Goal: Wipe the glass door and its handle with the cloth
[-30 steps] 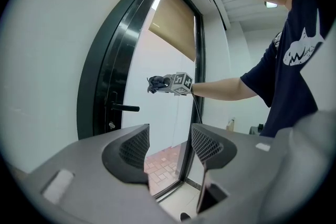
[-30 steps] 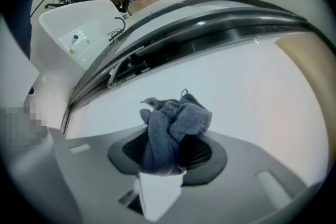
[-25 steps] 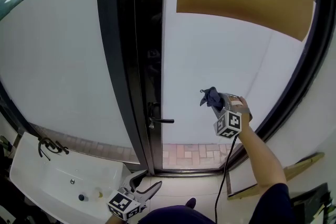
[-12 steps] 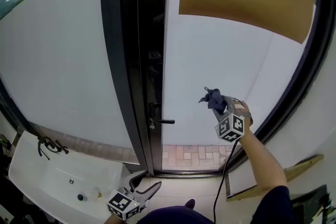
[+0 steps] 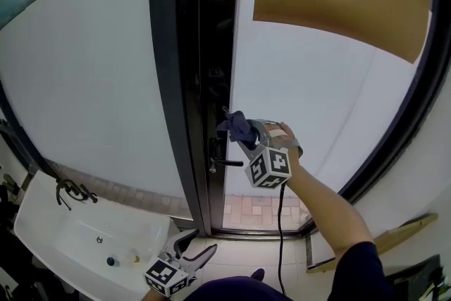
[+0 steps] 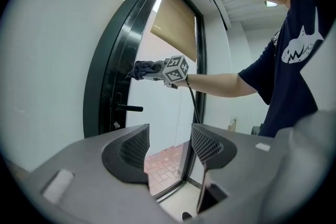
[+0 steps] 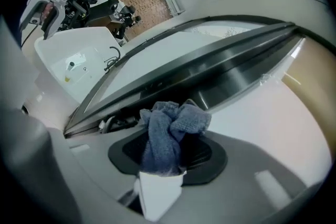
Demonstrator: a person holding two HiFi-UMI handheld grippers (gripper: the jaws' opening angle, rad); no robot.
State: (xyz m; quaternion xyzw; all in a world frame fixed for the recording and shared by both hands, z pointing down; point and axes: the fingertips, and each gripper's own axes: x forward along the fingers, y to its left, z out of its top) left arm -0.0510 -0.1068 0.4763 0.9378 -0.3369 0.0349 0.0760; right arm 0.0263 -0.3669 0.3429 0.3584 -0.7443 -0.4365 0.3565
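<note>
The right gripper [image 5: 244, 134] is lifted in front of the glass door [image 5: 317, 88], just above the handle [image 5: 224, 162] and a little to its right. Its jaws are clamped on a blue cloth [image 7: 170, 134], which is bunched up and sticks out past the jaw tips. The cloth is at the edge of the pane, where the glass meets the dark frame [image 5: 176, 81], directly over the handle. I cannot tell if it really presses on the surface.

The right hand [image 5: 283, 141] is closed around the body of this gripper, to the right of the handle. The bare forearm [image 5: 320, 204] reaches up and to the left from the lower right, almost straight, and ends in a dark blue sleeve [image 5: 359, 271]. The marker cube [image 5: 268, 167] of this gripper is level with the handle, and a black cable [image 5: 280, 222] hangs down from it.

The left gripper [image 6: 168, 147] is held low, well below the handle and near the person's body. Its jaws stand apart with nothing between them, and through the gap only the brick floor and the bottom of the door are seen. The handle itself is a dark lever that points to the right, with no gripper touching it. A white sink [image 5: 49, 236] is far below and to the left of the handle.
</note>
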